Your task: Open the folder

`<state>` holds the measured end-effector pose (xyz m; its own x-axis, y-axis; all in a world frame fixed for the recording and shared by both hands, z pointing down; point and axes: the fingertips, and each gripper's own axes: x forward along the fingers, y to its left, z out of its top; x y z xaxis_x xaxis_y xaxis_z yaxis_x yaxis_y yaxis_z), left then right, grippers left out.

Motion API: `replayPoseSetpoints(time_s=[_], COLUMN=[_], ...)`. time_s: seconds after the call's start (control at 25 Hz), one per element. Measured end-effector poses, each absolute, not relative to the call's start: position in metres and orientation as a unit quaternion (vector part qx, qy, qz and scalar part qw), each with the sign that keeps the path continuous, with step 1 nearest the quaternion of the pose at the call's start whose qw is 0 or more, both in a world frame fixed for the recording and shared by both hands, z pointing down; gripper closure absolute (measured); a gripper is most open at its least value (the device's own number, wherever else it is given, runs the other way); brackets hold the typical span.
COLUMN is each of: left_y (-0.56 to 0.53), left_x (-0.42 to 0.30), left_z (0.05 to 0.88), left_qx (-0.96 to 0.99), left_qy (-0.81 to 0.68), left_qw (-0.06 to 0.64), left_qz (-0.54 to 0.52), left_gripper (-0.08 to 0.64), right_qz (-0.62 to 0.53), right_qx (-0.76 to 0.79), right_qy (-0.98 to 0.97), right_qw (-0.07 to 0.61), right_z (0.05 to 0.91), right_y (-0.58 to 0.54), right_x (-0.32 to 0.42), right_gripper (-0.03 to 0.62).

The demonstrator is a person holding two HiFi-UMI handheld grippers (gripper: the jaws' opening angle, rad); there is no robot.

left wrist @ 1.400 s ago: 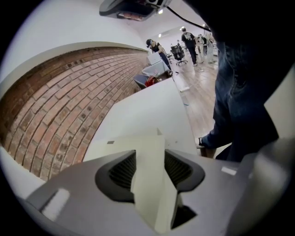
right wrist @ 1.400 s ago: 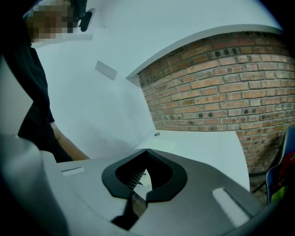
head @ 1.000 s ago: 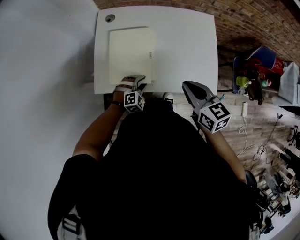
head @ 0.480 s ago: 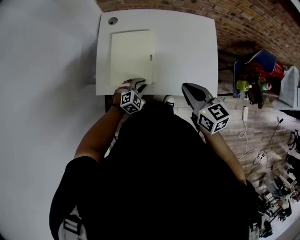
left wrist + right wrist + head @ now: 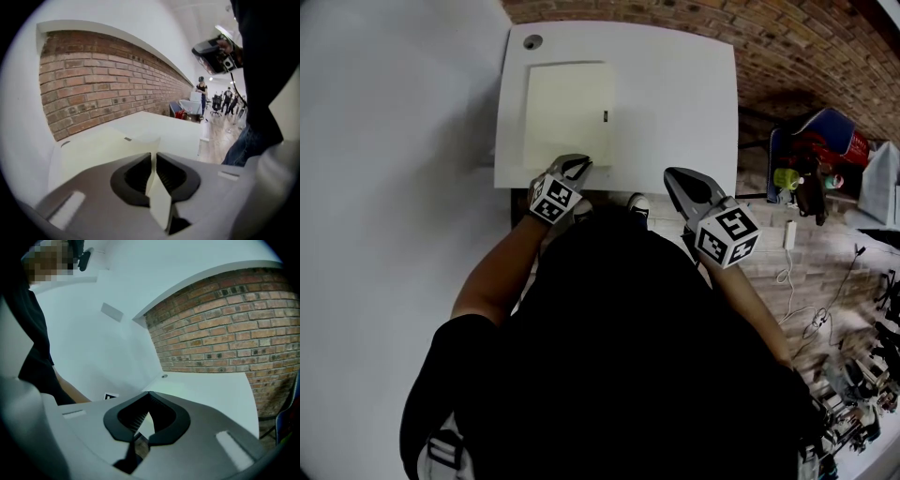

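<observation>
The pale folder [image 5: 567, 112] lies flat on the white table [image 5: 675, 94]. The left gripper [image 5: 579, 163] has just been closing its 2 jaws, which now pinch the cover's near corner, while the right gripper [image 5: 679, 178] hangs off the table's edge with its jaws together on nothing. The grasp looks made, so next the cover wants swinging up and over without dragging the whole folder.

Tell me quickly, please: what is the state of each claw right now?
Left claw: its jaws have just been closing and are now shut on the near edge of the folder.
Right claw: closed, holding nothing.
</observation>
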<state>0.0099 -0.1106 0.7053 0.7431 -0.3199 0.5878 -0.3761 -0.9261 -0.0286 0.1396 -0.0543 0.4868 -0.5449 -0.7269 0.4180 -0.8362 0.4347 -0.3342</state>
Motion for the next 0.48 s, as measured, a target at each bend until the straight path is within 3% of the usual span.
replayPoseSetpoints(time_s=[0.48], left_y=[-0.140], left_x=[-0.015], left_z=[0.672], left_qx=[0.932], left_qy=[-0.271], left_qw=[0.200], left_qz=[0.133], left_gripper=[0.532], right_qz=[0.252], right_qx=[0.446], right_qy=[-0.852], right_qw=[0.109], right_z=[0.487], right_y=[-0.058], right_x=[0.130], right_gripper=[0.595])
